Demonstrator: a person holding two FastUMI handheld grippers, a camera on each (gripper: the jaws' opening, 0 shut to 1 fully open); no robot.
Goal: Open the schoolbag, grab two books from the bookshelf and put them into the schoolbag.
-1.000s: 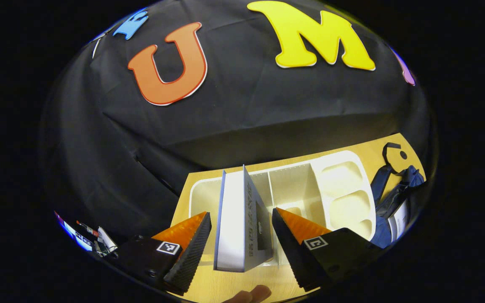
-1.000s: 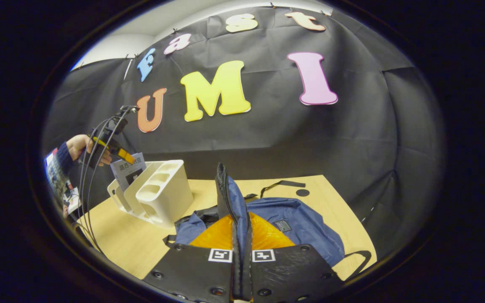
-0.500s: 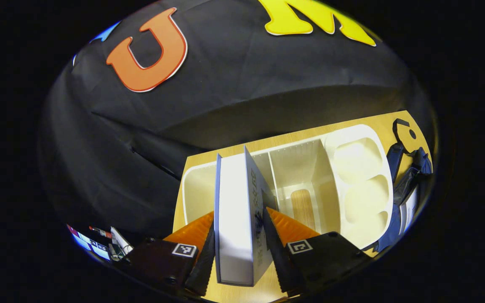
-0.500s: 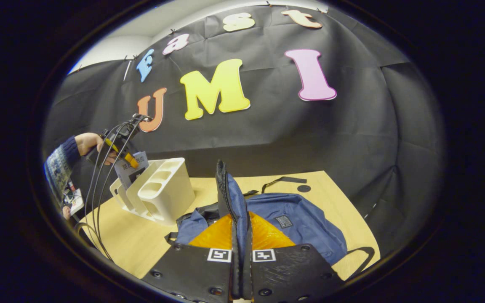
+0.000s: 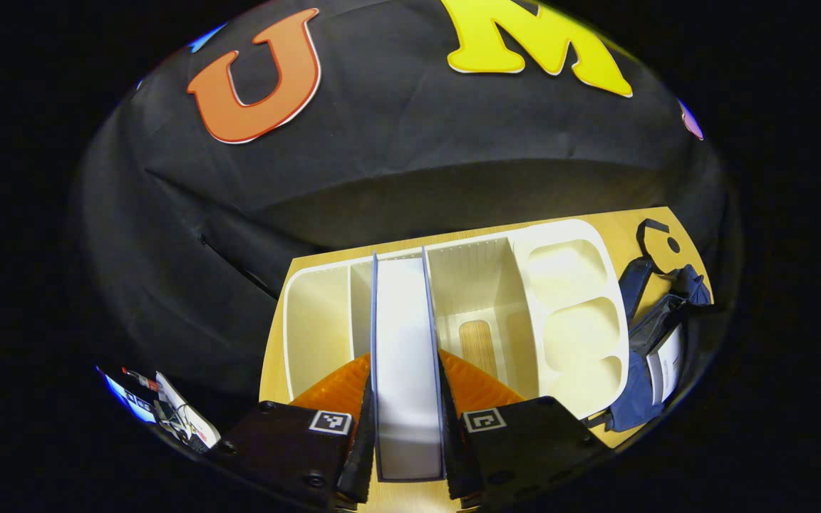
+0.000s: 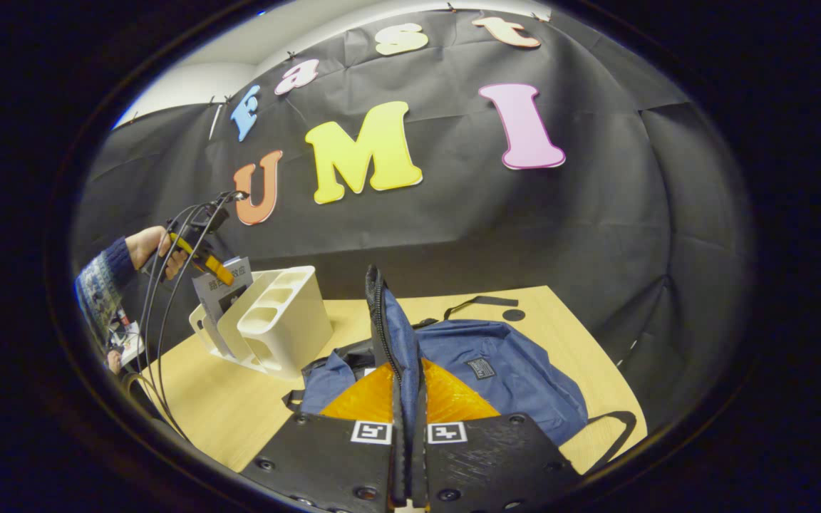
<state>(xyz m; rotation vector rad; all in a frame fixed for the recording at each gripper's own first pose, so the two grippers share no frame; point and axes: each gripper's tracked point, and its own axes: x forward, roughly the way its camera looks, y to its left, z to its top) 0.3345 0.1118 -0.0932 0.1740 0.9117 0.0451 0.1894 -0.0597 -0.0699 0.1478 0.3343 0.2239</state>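
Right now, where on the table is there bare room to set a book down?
Bare wood lies in front of the bookshelf, left of the schoolbag, and a strip of table behind the bag by its strap. The middle is crowded.

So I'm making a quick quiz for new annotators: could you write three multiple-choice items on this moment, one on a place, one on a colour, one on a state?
1. Where does the book stand?
A. In the white bookshelf
B. Flat on the table
C. Inside the schoolbag

2. What colour is the schoolbag?
A. Red
B. Blue
C. Green

3. What is the left claw doing?
A. Hanging open over the table
B. Shut on the schoolbag's strap
C. Shut on the book

Answers:
1 A: the book stands upright in a slot of the bookshelf, as the left gripper view shows.
2 B: the right gripper view shows blue cloth lying on the wooden table.
3 C: both fingers press the book's two covers, while the right claw pinches the bag's zipper edge.
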